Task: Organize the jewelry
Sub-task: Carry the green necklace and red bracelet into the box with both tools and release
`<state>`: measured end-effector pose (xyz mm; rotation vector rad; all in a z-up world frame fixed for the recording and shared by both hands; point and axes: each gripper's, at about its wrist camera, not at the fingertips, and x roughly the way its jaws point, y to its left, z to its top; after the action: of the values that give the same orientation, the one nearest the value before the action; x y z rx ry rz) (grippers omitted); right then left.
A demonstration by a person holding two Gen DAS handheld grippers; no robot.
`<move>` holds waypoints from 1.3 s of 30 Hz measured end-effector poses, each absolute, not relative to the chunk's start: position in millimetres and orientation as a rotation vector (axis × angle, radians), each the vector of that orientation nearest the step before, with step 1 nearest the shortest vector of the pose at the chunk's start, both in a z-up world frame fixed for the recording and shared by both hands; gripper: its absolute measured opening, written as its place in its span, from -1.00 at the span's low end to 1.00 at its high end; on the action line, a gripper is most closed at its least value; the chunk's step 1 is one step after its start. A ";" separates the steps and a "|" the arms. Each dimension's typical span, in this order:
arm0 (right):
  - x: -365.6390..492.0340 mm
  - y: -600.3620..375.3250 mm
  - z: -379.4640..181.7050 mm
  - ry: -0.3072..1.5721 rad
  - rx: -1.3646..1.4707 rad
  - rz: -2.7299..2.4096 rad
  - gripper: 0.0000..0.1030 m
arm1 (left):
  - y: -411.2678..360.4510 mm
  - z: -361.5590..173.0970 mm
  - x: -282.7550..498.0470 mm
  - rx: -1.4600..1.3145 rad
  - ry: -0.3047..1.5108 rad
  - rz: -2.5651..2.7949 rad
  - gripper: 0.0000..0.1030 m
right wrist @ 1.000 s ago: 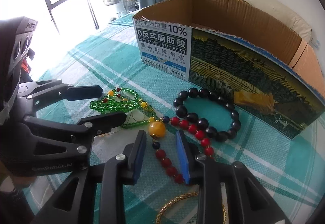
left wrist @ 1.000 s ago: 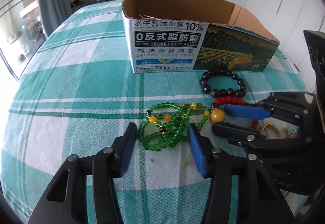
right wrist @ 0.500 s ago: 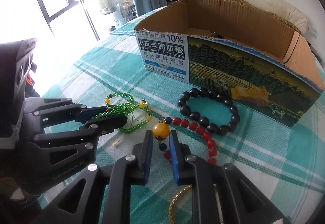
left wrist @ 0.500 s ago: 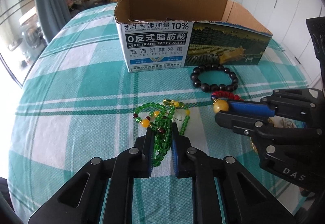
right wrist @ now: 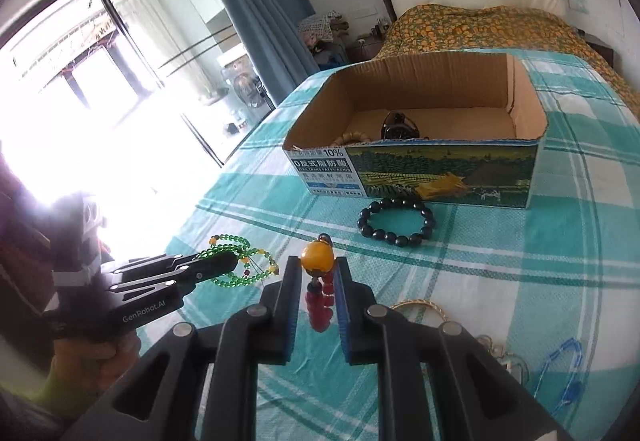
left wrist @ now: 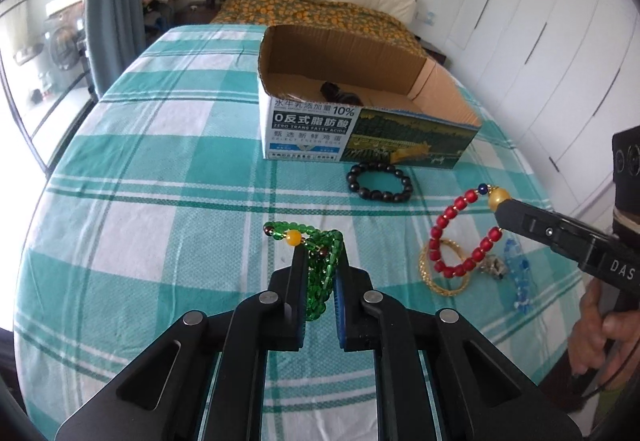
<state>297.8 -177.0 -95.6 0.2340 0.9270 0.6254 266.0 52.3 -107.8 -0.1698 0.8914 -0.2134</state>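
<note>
The cardboard box (left wrist: 360, 121) stands open on the checked worktop (left wrist: 160, 169) and serves as the landmark. Nearer the camera than the box and to its left, the left gripper (left wrist: 320, 273) has its jaws narrowed onto the green bead necklace (left wrist: 320, 253), whose lower loops are hidden between the pads; the right wrist view shows more of that necklace (right wrist: 240, 265) hanging free of the cloth. Just in front of the box lies the black bead bracelet (left wrist: 379, 182), flat and untouched. To the right of it, the right gripper (right wrist: 318, 281) has its jaws pressed onto the red bead bracelet (left wrist: 460, 237) just below its amber bead (right wrist: 317, 256), the loop dangling clear of the worktop. Beneath that loop lie a gold bangle (left wrist: 442, 273), a blue bead strand (left wrist: 518, 277) and a small silvery piece too blurred to name. Only the right wrist view looks well into the box: a dark watch (right wrist: 400, 125) and a pale bead string (right wrist: 352, 139), partly cut off by the front wall.
</note>
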 end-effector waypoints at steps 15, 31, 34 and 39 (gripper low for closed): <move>253.1 -229.7 -57.6 0.829 0.294 0.549 -0.68 | 52.0 -54.0 235.8 -0.275 0.823 -0.290 -0.82; 335.9 -235.6 -35.0 0.763 0.278 0.565 -0.68 | 47.8 -10.4 330.9 -0.261 0.729 -0.267 -0.82; 376.3 -241.0 -34.8 0.760 0.276 0.549 -0.68 | 43.5 -15.0 373.4 -0.236 0.747 -0.254 -0.82; 448.0 -237.0 -52.8 0.814 0.218 0.490 -0.68 | 30.4 -38.5 438.9 -0.168 0.801 -0.218 -0.82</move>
<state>448.0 -237.0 -52.8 0.2177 0.8136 0.4898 438.9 30.4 -38.5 -0.1683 0.8006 -0.2180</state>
